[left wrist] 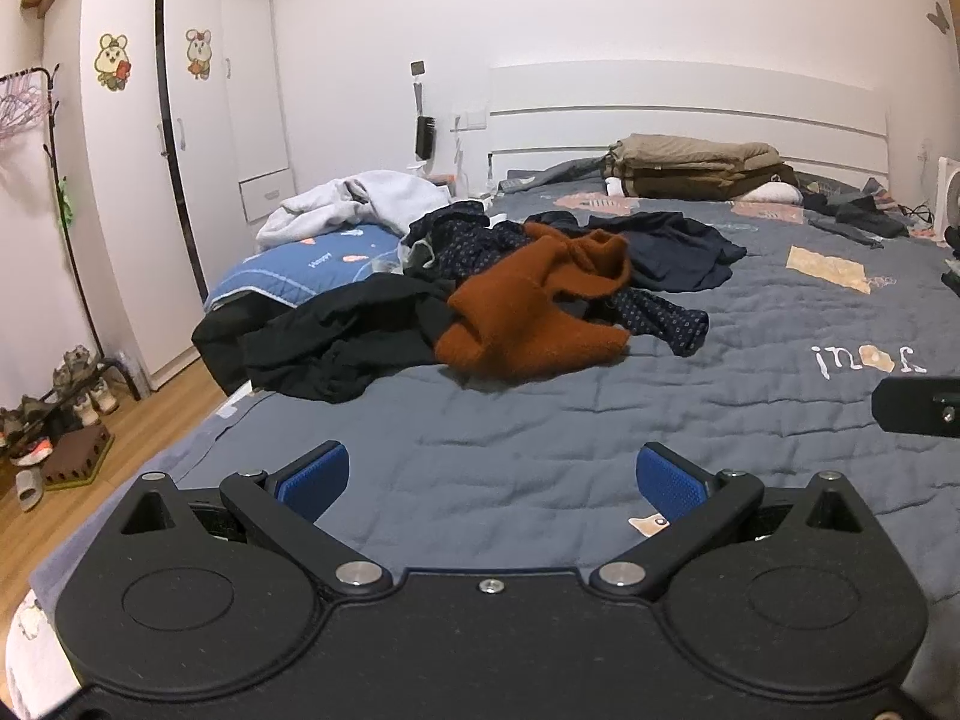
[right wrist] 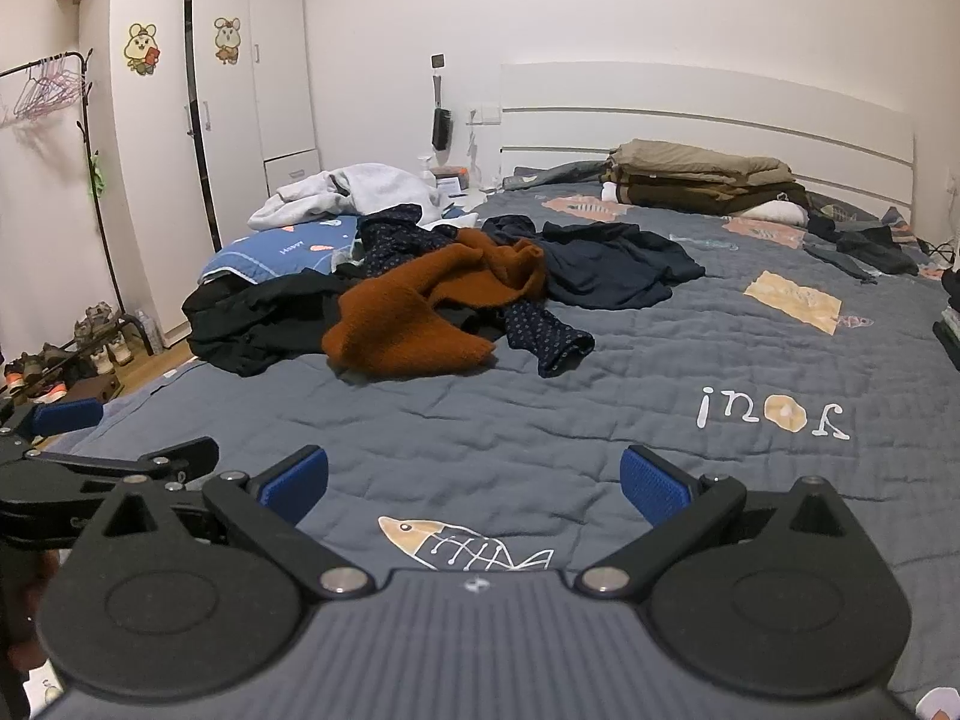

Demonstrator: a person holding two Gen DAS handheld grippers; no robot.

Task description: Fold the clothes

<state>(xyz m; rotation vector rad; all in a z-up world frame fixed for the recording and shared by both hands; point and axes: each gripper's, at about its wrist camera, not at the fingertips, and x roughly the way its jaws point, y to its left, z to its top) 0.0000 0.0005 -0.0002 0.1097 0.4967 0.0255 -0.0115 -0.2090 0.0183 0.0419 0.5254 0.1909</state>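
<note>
The left gripper [left wrist: 492, 477] hangs over the near part of the bed with its blue pads spread wide and nothing between them. The right gripper [right wrist: 474, 480] is the same: jaws wide apart, empty, tilted down toward the grey quilt [right wrist: 600, 420], just above a fish picture [right wrist: 462, 546] stitched on it. In the right wrist view the left gripper shows at the left edge, beside the right one.

The clothes lie in a loose heap well ahead of both grippers, toward the left side of the bed. A rust-brown sweater [left wrist: 528, 312] sits on top at the front. A black garment [left wrist: 336, 342] spreads to its left, touching it and reaching the bed's edge. A dark dotted garment [left wrist: 654, 318] pokes out from under the sweater on the right, and a navy garment [left wrist: 672, 252] lies behind. A pale grey top [left wrist: 360, 198] rests on a blue pillow [left wrist: 306, 264] at the far left.

Near the headboard [left wrist: 690, 120] a folded stack of tan and brown cloth [left wrist: 696, 171] sits apart from the heap.

The white wardrobe [left wrist: 138, 180] on the left is closed, so its contents cannot be seen. A low rack [left wrist: 78, 384] on the floor holds shoes.
</note>
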